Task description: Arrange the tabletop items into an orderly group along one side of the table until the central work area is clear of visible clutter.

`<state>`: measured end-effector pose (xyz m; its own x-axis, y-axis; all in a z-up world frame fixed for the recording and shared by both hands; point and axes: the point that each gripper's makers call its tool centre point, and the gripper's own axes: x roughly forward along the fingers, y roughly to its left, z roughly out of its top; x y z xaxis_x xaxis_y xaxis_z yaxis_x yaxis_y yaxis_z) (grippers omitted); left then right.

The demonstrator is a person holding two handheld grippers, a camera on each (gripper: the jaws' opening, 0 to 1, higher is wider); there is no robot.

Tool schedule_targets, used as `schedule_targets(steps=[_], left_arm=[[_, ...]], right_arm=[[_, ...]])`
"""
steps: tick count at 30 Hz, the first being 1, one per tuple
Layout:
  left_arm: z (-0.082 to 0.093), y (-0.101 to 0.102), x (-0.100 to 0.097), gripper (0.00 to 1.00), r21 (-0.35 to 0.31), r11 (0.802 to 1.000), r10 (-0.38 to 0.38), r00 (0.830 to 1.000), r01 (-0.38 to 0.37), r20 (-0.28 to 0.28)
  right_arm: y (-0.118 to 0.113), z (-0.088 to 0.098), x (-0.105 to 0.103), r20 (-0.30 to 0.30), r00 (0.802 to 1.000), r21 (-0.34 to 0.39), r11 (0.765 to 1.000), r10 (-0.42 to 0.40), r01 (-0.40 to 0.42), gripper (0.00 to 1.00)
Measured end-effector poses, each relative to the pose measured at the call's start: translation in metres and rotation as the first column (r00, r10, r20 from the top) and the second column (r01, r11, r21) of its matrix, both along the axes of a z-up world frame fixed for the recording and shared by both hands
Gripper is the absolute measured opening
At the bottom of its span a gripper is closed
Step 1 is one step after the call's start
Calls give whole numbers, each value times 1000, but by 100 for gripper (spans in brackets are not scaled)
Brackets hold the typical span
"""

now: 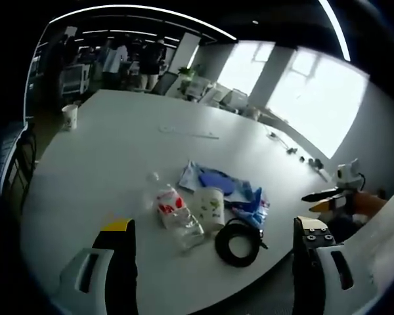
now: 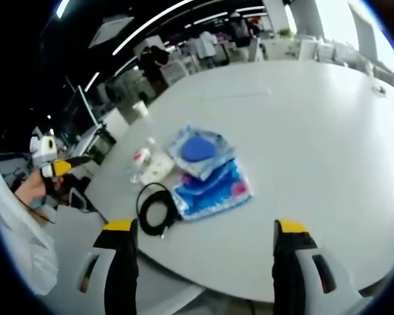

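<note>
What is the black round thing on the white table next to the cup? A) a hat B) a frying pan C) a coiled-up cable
C: the black coiled cable lies in loops with an open middle, flat on the white table beside the paper cup.

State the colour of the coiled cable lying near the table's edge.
Black. The coiled cable shows best in the left gripper view.

**Room: open office, bright windows**

Large white oval table (image 1: 118,131) fills the space. Big windows (image 1: 315,98) blown out with daylight. Dark ceiling with linear strip lights (image 1: 138,10). People standing (image 1: 128,59) at the far end near desks.
</note>
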<state>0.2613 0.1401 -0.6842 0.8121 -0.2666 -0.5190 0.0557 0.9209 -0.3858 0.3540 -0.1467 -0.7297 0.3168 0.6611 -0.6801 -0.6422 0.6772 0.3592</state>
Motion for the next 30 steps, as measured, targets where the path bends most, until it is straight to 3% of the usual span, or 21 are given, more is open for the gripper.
schedule_targets(steps=[14, 30], left_arm=[[-7, 1, -1, 97, 4, 1000, -2, 1000, 3, -20], [-16, 3, 14, 96, 2, 1000, -27, 999, 27, -38]], right_arm=[[5, -4, 0, 8, 1000, 10, 1000, 17, -17, 82], [33, -4, -3, 16, 997, 11, 997, 82, -82, 82]])
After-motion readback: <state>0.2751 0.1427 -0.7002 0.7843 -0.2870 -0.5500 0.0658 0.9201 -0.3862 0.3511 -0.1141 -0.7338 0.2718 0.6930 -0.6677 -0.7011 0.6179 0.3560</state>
